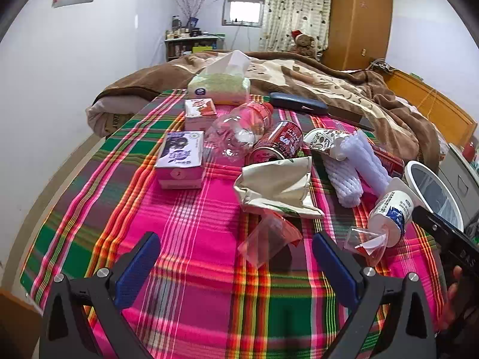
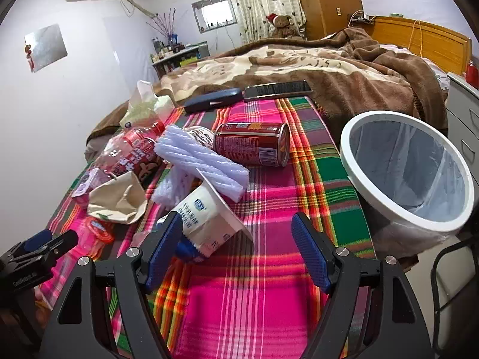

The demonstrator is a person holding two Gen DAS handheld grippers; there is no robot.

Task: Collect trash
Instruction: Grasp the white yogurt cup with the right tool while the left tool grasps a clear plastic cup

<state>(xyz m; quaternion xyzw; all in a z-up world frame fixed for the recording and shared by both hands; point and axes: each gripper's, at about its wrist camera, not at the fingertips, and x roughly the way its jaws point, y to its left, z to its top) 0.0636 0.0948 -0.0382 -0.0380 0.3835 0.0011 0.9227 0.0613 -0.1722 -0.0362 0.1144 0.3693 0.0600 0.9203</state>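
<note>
Showing plaid tablecloth point(image 1: 191, 239) strewn with trash. Left gripper point(image 1: 236, 263) spread wide, empty, above cloth; clear plastic wrapper point(image 1: 269, 239) just ahead between its fingers, crumpled paper bag point(image 1: 278, 185) beyond. Right gripper point(image 2: 236, 245) likewise spread, holding nothing; toppled yogurt cup point(image 2: 206, 218) lies just beside its left finger, whether touching cannot be told. White foam netting point(image 2: 203, 161) and red can point(image 2: 251, 143) farther ahead. Lined white bin point(image 2: 407, 176) stands right of cloth.
</note>
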